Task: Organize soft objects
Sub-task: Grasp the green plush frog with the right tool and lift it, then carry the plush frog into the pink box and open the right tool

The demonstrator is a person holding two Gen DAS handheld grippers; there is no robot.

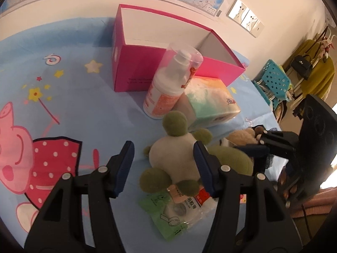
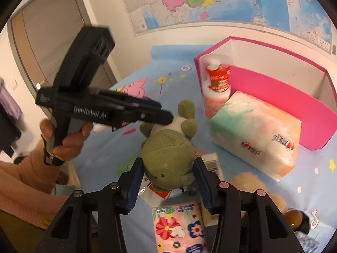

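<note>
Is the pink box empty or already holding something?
Empty as far as visible: the pink box shows only bare white walls; its floor is mostly hidden.

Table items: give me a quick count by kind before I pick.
Plush toys: 2, the green turtle and a tan plush
Tissue packs: 2, large, floral
Pump bottle: 1
Tape packet: 1
Pink box: 1
Total: 7
</note>
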